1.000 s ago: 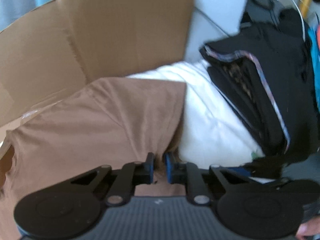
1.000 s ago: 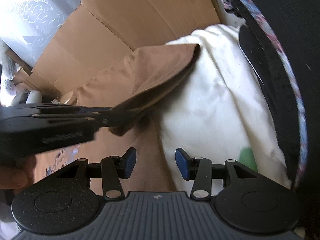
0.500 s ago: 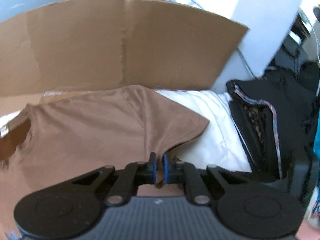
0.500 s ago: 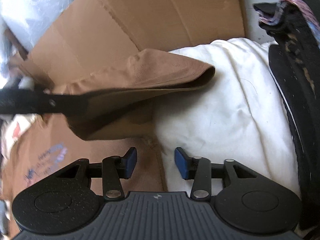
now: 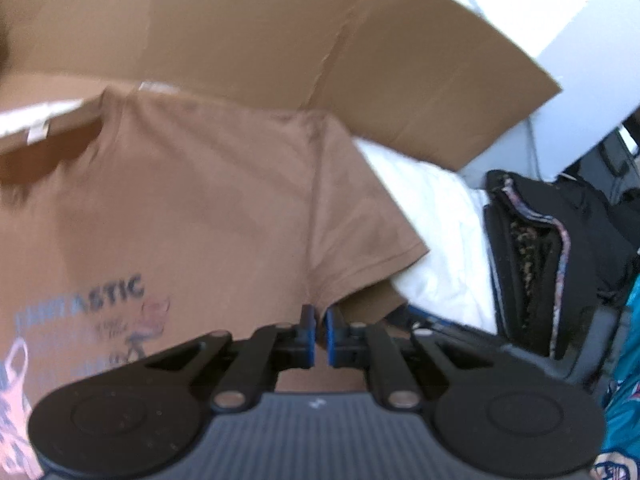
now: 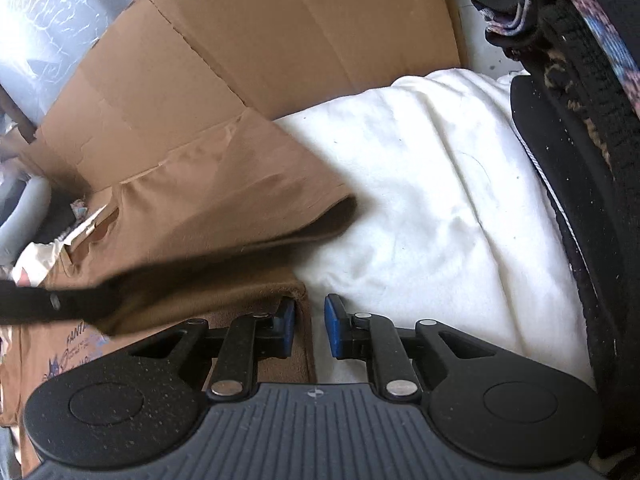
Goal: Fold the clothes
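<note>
A brown T-shirt (image 5: 192,208) with a "FANTASTIC" print lies spread on flattened cardboard. My left gripper (image 5: 318,332) is shut on the shirt's side just below the sleeve (image 5: 360,240) and holds that fold slightly raised. In the right wrist view the left gripper (image 6: 108,304) comes in from the left as a black bar, with the lifted fold of the T-shirt (image 6: 224,216) draped from it. My right gripper (image 6: 310,328) is low at the shirt's right edge. Its jaws are closing, with the folded hem between them and a small gap still showing beside the right pad.
The cardboard sheet (image 5: 420,80) rises behind the shirt. A white cushion (image 6: 420,184) lies right of the shirt. Beyond it is a pile of black clothing with patterned trim (image 6: 572,92). A teal garment (image 5: 628,400) shows at the far right edge.
My left gripper has rolled and carried the shirt's side leftward, bringing the print into view. The right jaws have narrowed and now straddle the shirt's edge.
</note>
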A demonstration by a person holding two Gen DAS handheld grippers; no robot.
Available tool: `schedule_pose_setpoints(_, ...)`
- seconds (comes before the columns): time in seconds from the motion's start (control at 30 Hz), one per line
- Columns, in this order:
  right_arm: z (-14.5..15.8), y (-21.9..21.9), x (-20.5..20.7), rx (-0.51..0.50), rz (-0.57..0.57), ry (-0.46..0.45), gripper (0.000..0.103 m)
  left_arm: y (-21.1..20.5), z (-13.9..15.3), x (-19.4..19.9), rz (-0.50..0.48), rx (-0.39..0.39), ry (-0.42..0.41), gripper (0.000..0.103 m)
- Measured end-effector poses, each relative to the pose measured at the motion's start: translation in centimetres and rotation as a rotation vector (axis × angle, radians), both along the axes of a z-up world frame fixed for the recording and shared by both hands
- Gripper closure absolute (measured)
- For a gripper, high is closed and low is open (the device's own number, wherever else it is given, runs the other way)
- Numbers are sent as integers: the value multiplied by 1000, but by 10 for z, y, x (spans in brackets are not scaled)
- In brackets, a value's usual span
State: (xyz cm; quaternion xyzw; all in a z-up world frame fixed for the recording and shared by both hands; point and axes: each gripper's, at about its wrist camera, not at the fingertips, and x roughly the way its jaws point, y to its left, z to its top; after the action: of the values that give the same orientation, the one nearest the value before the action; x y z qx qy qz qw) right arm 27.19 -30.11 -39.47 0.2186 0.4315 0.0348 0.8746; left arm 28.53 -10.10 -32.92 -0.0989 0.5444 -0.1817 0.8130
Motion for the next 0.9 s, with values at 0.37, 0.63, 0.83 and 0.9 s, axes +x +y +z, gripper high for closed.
schedule_pose_setpoints(0.37,0,-1,0,2,7,-5,83,17,-23,-5,-25,55,104,101)
schedule_pose_setpoints(0.63,5,1,-4,-12,16,2,82,-15,28,21,-181,67,-40,74)
schedule_pose_setpoints(0.83,13,-3,-15,-27,25,5,82,-55,41,38,-290,89,-114,68)
schedule_pose_setpoints(0.9,16,-6,-19,-28,23,-2,81,-69,39,40,-326,93,-126,67)
